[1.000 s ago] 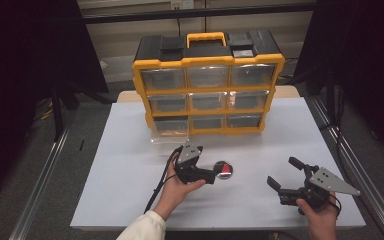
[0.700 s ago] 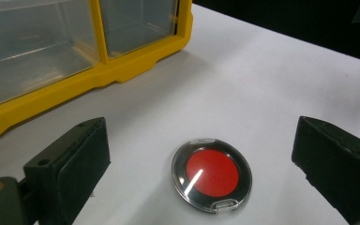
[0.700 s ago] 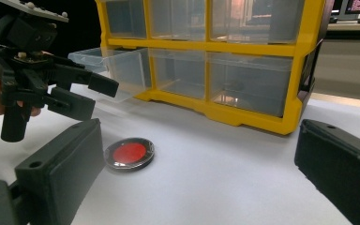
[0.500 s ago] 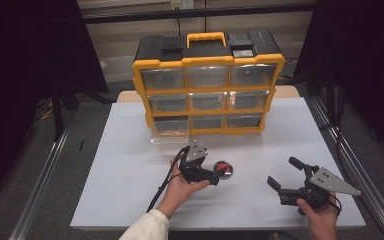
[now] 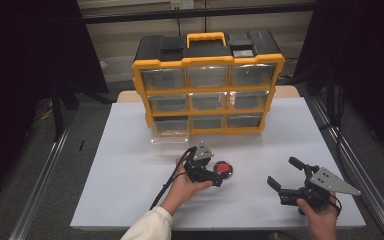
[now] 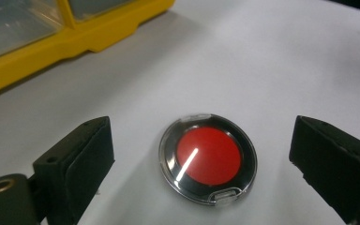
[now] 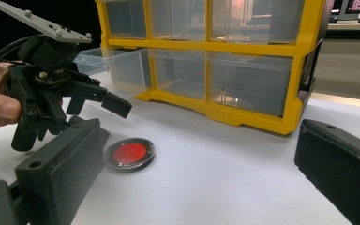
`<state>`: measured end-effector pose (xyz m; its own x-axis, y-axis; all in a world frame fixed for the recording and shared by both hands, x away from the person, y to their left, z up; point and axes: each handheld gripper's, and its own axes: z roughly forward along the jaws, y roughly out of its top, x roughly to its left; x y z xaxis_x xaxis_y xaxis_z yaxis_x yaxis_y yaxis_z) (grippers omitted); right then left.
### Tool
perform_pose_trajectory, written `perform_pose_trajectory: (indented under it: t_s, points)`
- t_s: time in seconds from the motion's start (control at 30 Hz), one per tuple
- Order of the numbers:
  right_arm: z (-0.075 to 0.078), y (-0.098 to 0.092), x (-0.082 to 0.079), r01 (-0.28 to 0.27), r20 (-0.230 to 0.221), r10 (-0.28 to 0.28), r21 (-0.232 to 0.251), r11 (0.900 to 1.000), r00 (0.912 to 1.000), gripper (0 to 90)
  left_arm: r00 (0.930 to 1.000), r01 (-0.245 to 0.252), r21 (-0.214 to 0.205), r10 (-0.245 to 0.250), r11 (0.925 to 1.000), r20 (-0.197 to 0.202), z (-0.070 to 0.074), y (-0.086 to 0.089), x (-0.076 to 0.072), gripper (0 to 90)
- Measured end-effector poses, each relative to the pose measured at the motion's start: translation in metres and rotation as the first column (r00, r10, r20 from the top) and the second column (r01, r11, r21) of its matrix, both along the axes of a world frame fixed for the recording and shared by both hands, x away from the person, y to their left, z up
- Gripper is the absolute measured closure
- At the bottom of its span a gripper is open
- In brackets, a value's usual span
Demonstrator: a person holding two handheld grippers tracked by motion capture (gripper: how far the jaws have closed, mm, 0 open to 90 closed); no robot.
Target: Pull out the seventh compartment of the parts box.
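Red compact (image 5: pixel 223 169) lies flat on the white worktop (image 5: pixel 130 165), just below centre in the high view, in front of the yellow drawer cabinet (image 5: pixel 207 85). Left hand-held gripper (image 5: pixel 215 175) hovers at it with jaws spread wide to either side, seemingly lined up to straddle the disc for a pinch. One bottom-left drawer (image 5: pixel 169 131) stands pulled out, probably its destination. Right hand-held gripper (image 5: pixel 285 175) waits at lower right, jaws apart and empty.

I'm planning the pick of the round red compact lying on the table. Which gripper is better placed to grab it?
Left. The left gripper is open right at the red compact, which lies between its jaws. The right gripper is open too, but well off to the side.
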<state>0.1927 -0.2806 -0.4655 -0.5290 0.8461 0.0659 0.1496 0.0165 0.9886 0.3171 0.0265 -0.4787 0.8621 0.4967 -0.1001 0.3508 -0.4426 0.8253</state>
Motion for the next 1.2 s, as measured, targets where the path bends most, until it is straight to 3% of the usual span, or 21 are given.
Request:
perform_pose_trajectory:
  t_s: [0.07,0.43,0.5,0.63,0.67,0.7,0.77,0.8,1.2]
  points:
    - [0.0,0.0,0.0,0.008,0.001,-0.008,0.005,1.0,1.0,1.4,1.0,0.009,0.038,-0.009,0.9992,0.0,0.0,-0.003,0.001,9.2]
    - [0.0,-0.001,0.0,-0.001,0.004,0.001,0.004,1.0,1.0,1.4,0.9995,0.03,0.08,-0.03,0.9964,-0.001,-0.003,-0.012,0.001,20.2]
    - [0.0,-0.001,0.0,-0.001,0.005,0.001,0.004,1.0,1.0,1.4,0.999,0.044,0.105,-0.045,0.9934,0.005,-0.004,-0.013,0.002,20.9]
    - [0.0,-0.001,0.0,-0.001,0.004,0.001,0.003,1.0,1.0,1.4,0.9982,0.056,0.144,-0.053,0.988,-0.027,-0.006,-0.015,0.001,24.4]
    - [0.0,-0.001,0.0,-0.003,0.004,0.003,0.002,1.0,1.0,1.4,0.9982,0.056,0.144,-0.053,0.988,-0.027,-0.006,-0.015,0.001,25.4]
    - [0.0,-0.001,0.0,-0.001,0.003,0.001,0.0,1.0,1.0,1.4,0.9985,0.052,0.115,-0.049,0.992,-0.026,-0.009,-0.017,0.001,26.2]
    - [0.0,0.0,0.0,0.001,0.0,-0.001,-0.001,1.0,1.0,1.4,0.998,0.062,0.171,-0.06,0.9833,-0.017,-0.008,-0.016,0.002,28.4]
    - [0.0,0.0,0.0,0.003,-0.001,-0.003,0.003,1.0,1.0,1.4,0.9979,0.062,0.176,-0.059,0.9824,-0.027,-0.008,-0.016,0.002,28.8]
    - [0.0,0.001,0.001,-0.005,0.003,0.005,0.003,1.0,1.0,1.4,0.9984,0.056,0.172,-0.055,0.9835,-0.01,-0.01,-0.019,0.0,28.6]
